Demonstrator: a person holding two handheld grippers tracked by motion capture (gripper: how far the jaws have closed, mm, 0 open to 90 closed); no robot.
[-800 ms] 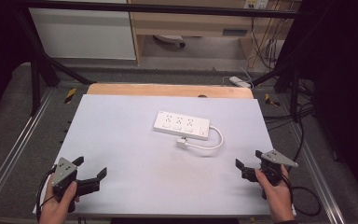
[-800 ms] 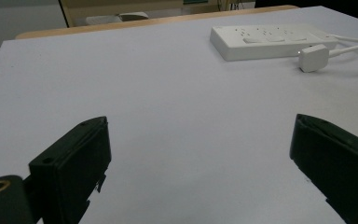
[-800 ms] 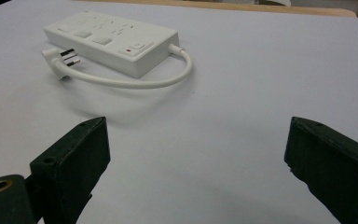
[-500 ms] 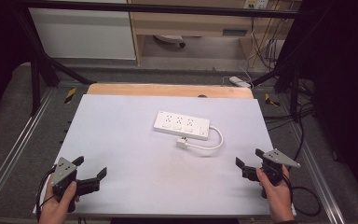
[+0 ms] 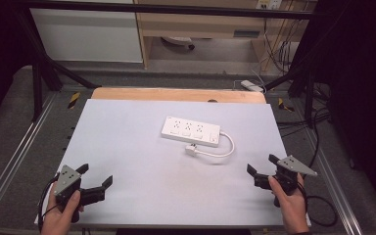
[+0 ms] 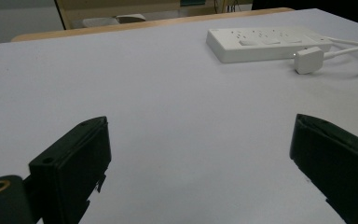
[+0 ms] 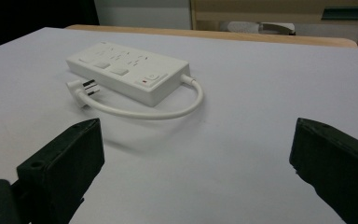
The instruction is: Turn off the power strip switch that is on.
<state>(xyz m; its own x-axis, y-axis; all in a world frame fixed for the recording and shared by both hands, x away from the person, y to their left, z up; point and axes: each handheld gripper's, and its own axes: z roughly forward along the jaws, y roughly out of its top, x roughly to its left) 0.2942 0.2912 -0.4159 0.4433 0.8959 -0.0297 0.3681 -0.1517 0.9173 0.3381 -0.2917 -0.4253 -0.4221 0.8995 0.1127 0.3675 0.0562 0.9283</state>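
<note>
A white power strip (image 5: 190, 131) is lying flat a little beyond the middle of the pale bench (image 5: 127, 147), its long side running slightly aslant to the far wooden edge (image 5: 176, 94). Its short cord (image 5: 225, 147) is looping out from the right end and curling back toward the person, ending in a plug (image 5: 191, 151) that is resting on the bench just beside the strip's near side, apart from it.

The left claw (image 5: 96, 179) is sitting released at the near left corner, its jaws spread wide over bare surface, close to the bench's near edge. The right claw (image 5: 260, 171) is likewise released at the near right, close to the right edge, its jaws wide apart and holding nothing.

Both claws are well apart from the strip, with broad open bench lying between them and it. In the right gripper view the plug's prongs (image 7: 89, 85) are pointing toward the strip.
</note>
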